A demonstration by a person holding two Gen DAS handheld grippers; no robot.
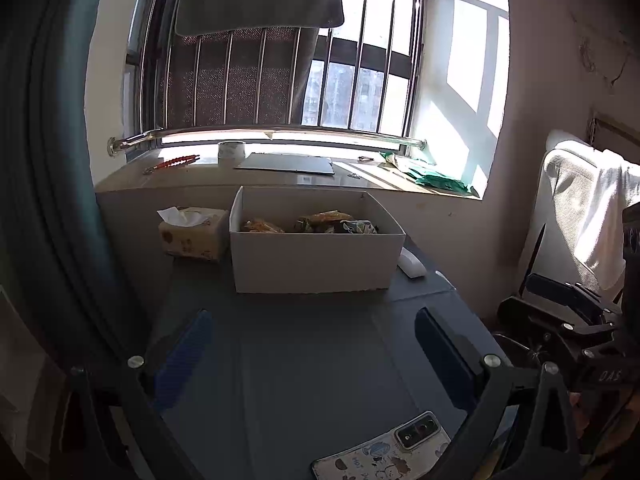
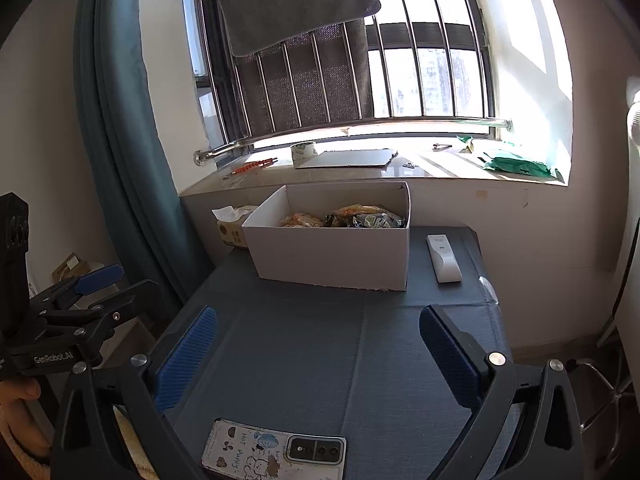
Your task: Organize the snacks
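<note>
A white cardboard box stands at the far end of the dark table and holds several snack packets. It also shows in the right wrist view with the packets inside. My left gripper is open and empty above the table, short of the box. My right gripper is open and empty, likewise short of the box. The left gripper also shows at the left edge of the right wrist view, and the right gripper at the right edge of the left wrist view.
A phone in a cartoon case lies at the near table edge. A white remote lies right of the box. A tissue box stands left of it. A windowsill with tape, card and green bags runs behind.
</note>
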